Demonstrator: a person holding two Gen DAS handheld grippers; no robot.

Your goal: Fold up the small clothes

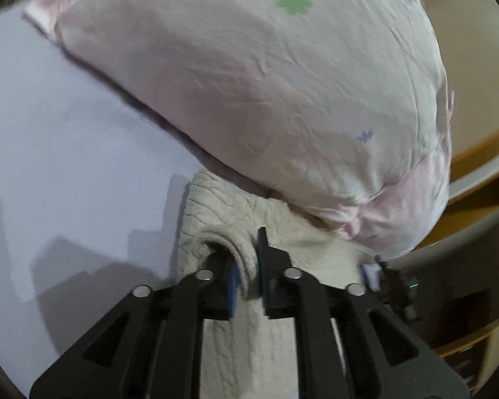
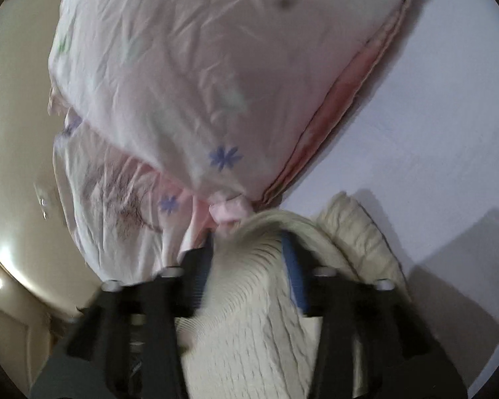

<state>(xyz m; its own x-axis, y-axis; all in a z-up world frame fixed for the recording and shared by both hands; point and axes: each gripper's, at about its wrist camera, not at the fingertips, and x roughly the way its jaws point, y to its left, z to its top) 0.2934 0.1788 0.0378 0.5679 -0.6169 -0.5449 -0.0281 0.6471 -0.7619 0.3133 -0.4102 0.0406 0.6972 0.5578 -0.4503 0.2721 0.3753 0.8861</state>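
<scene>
1. Progress looks early to middling: the cream knit garment [image 1: 223, 219] is off the white counter [image 1: 66, 133], carried by both claws, so I judge a fold or a lift is in hand and not finished.
2. The left claw [image 1: 248, 276] is nearly closed, pinching a rolled ribbed edge of the cream knit garment between its blue pads.
3. The right claw [image 2: 249, 266] is also closed down on the same knit, with cloth bunched between its fingers; motion blur softens this view.
4. A pale pink floral-print cloth [image 1: 266, 83] hangs or bulges just beyond both claws, touching the knit near the tips. Whether it is a second garment waiting to be folded or already folded, I cannot tell.
5. A knotted or bunched pink bit [image 2: 229, 209] sits right at the right claw's tips; whether that claw also holds it is unclear.
6. Hidden or cut off: the lower part of the knit runs under the claws and out of view, so its overall shape and any finished folds cannot be made out. Brown furniture [image 1: 482, 166] at the edge is too distorted to name.
</scene>
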